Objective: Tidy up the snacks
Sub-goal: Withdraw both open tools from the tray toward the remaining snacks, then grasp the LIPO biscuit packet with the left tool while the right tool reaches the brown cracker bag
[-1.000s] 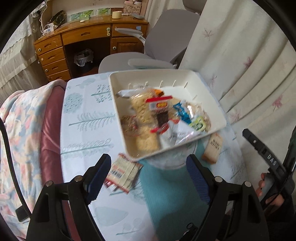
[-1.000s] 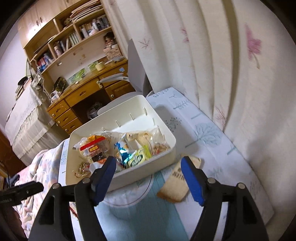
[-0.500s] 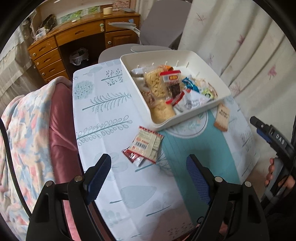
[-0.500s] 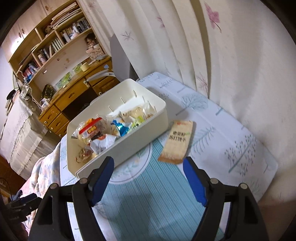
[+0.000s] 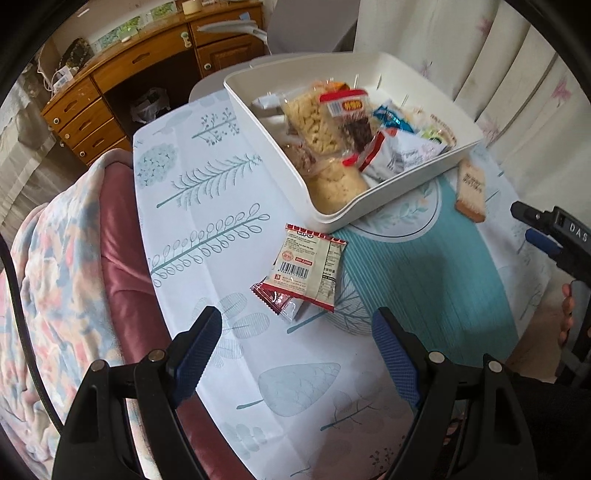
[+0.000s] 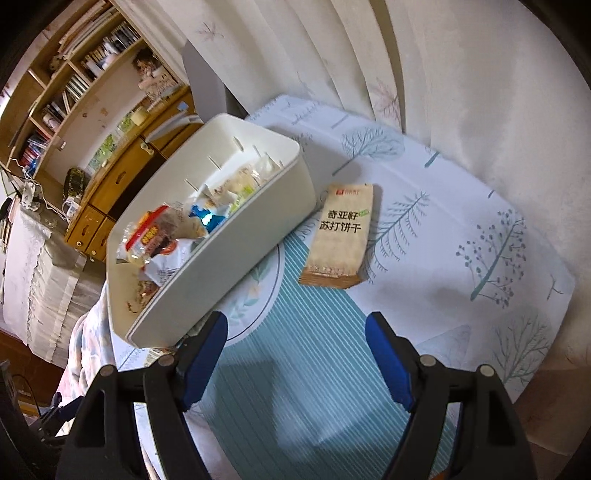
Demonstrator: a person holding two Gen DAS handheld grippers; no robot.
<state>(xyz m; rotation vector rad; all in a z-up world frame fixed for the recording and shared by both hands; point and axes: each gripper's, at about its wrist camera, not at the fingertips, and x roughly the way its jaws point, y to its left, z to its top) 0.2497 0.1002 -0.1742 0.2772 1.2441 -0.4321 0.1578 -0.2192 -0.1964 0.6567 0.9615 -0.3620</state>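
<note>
A white bin (image 5: 399,192) (image 6: 236,251) full of snack packets stands on the small table. Two snack packets (image 5: 308,264) lie overlapped on the cloth just in front of the bin. A tan cracker packet (image 6: 341,234) (image 5: 471,186) lies to the right of the bin. My left gripper (image 5: 295,354) is open and empty, above the table's near edge, short of the two packets. My right gripper (image 6: 295,354) is open and empty, short of the cracker packet; it also shows in the left wrist view (image 5: 550,240).
The table has a white and teal leaf-print cloth (image 5: 221,206). A bed with a floral blanket (image 5: 55,266) lies left. Curtains (image 6: 461,74) hang right of the table. A grey chair (image 5: 306,29), a wooden desk (image 5: 122,85) and bookshelves (image 6: 74,81) stand behind.
Both grippers have pulled back from the bin toward the table's near edge. The packets in front and the cracker packet now show in full. Jaws stay open.
</note>
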